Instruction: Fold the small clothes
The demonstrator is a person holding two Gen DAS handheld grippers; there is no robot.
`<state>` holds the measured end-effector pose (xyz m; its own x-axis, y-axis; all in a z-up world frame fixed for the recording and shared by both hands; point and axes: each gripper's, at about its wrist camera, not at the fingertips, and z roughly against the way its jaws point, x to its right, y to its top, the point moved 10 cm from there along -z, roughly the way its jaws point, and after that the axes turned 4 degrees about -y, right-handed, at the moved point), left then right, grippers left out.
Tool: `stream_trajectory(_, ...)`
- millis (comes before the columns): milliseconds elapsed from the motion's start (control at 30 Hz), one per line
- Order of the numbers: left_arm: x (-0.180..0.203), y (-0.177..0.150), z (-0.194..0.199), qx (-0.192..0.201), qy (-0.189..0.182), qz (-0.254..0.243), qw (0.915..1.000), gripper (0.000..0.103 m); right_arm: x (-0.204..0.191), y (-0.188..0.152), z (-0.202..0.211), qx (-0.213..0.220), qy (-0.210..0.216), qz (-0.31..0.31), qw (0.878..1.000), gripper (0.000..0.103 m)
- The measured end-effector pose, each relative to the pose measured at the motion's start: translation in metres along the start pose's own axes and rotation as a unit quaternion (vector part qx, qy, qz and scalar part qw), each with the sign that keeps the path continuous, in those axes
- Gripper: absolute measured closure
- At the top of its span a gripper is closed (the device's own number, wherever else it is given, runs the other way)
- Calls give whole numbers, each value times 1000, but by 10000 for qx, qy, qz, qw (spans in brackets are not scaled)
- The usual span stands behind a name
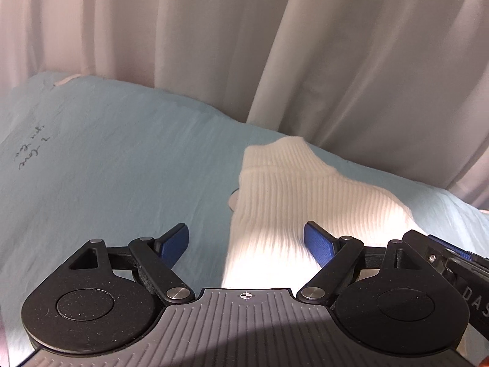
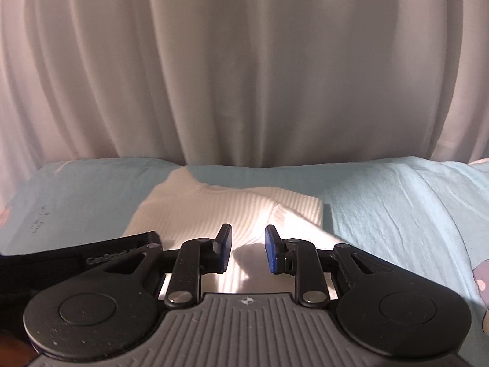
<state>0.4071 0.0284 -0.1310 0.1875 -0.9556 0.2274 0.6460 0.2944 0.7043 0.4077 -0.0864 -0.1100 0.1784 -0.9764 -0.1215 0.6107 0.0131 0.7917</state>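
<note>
While both tongs hover low over the pale blue sheet (image 1: 116, 165), a white ribbed sock (image 1: 293, 202) lies flat on it, directly ahead of each. Left tongs (image 1: 246, 243): blades wide apart, sock's near end between them, pads not pressing. Right tongs (image 2: 248, 249): blades narrowly apart, gap over the sock's near edge, nothing clamped. White curtain (image 2: 244, 70) hangs beyond.
</note>
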Motion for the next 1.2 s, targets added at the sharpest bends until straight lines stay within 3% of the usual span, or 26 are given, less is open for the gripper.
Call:
stream_trajectory(67,-3,-10,18,126,-115,24,9999,16,-5,-21,10,-247,24,118,9996,79)
stream_trajectory(133,-6,-21,34,78,-229,33,9997,15,-6,-31,25,-87,-6,358,9993,79)
stream_trajectory(267,-9,-48,68,44,-293,-229,9993,13,5,-48,50,-196,116,272,9994,78)
stream_trajectory(400,-11,-92,83,-587,-308,-675,9955,13,11,-81,77,-469,117,402,9980,73)
stream_trajectory(467,-15,-103,95,-588,-417,-694,9950,12,13,-102,87,-770,-99,668,9947,63)
stream_trajectory(533,-19,-111,105,-812,-486,-764,9926,12,20,-117,98,-1078,-78,457,9931,62)
stream_trajectory(600,-21,-122,109,-1274,-561,-776,9872,12,21,-127,111,-1364,57,249,9903,60)
stream_trajectory(667,-18,-133,118,-1422,-563,-1034,9828,11,21,-132,119,-1463,2,309,9888,46)
stream_trajectory(867,-6,-154,129,-1643,-459,-1398,9754,8,12,-138,130,-1583,-149,476,9861,33)
stream_trajectory(1200,-3,-153,142,-1661,-329,-1440,9750,7,12,-143,143,-1700,-524,511,9827,29)
